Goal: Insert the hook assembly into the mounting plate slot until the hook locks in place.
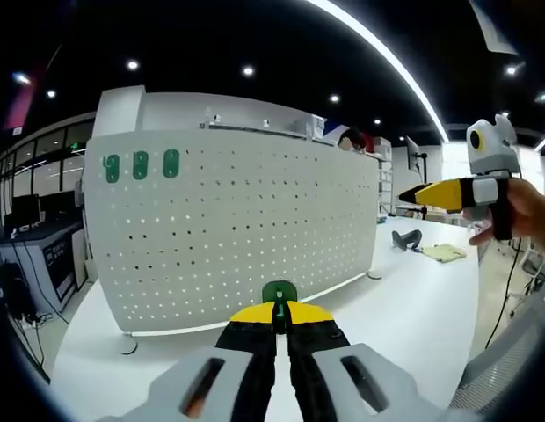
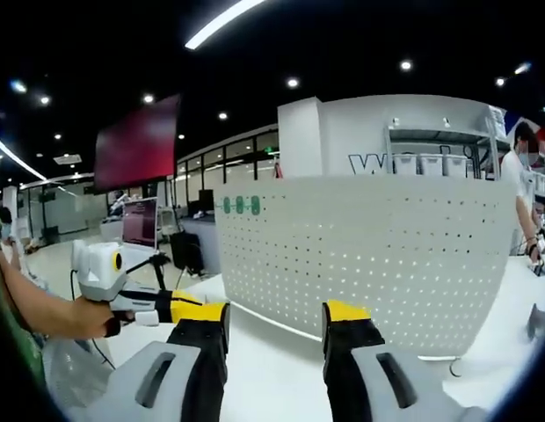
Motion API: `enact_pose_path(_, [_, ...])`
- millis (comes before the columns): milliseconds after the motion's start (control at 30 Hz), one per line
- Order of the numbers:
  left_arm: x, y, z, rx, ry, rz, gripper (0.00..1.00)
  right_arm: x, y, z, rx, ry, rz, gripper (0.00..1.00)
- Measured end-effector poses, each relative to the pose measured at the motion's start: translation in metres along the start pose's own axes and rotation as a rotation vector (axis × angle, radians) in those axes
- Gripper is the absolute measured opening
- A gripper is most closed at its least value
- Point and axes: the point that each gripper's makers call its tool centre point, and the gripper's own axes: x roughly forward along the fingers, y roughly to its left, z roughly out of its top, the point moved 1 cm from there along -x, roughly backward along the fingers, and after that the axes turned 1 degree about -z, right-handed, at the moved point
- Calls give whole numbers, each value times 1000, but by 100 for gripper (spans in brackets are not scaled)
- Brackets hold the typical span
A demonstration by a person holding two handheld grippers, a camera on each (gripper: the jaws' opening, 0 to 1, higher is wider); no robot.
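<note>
left tool point(image 1: 275, 318) is pinching the green hook point(image 1: 279, 293), right tool point(image 2: 277, 327) is gaping wide, so aiming squarely at a free pegboard point(image 1: 237, 229) slot looks advisable.

The place is a large open-plan office or lab floor. A dark ceiling point(image 1: 255, 35) with recessed spotlights and long light strips point(image 1: 378, 53) spans the top of both views. Glass-walled rooms point(image 2: 228, 167) line the middle left of the right gripper view, beside a red wall screen point(image 2: 136, 145). Desks with monitors point(image 1: 26, 211) stand at the left of the left gripper view, and shelving with bins point(image 2: 439, 158) sits at upper right.
</note>
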Motion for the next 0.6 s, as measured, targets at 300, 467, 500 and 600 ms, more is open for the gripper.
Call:
enact_pose_path(300, [4,10,18,2,-28,23,3,-9,-7,6,-22,-14,-18,53])
enact_pose_path(467, [7,14,31,0,-50,36,3,-13,-9,10,-24,-22,-22,55])
enact_pose_path(500, [8,16,34,-1,-57,39,3,-15,-10,14,-24,-35,-28,56])
enact_pose_path(600, [11,19,44,1,-75,49,3,-17,-13,17,-27,-38,-34,59])
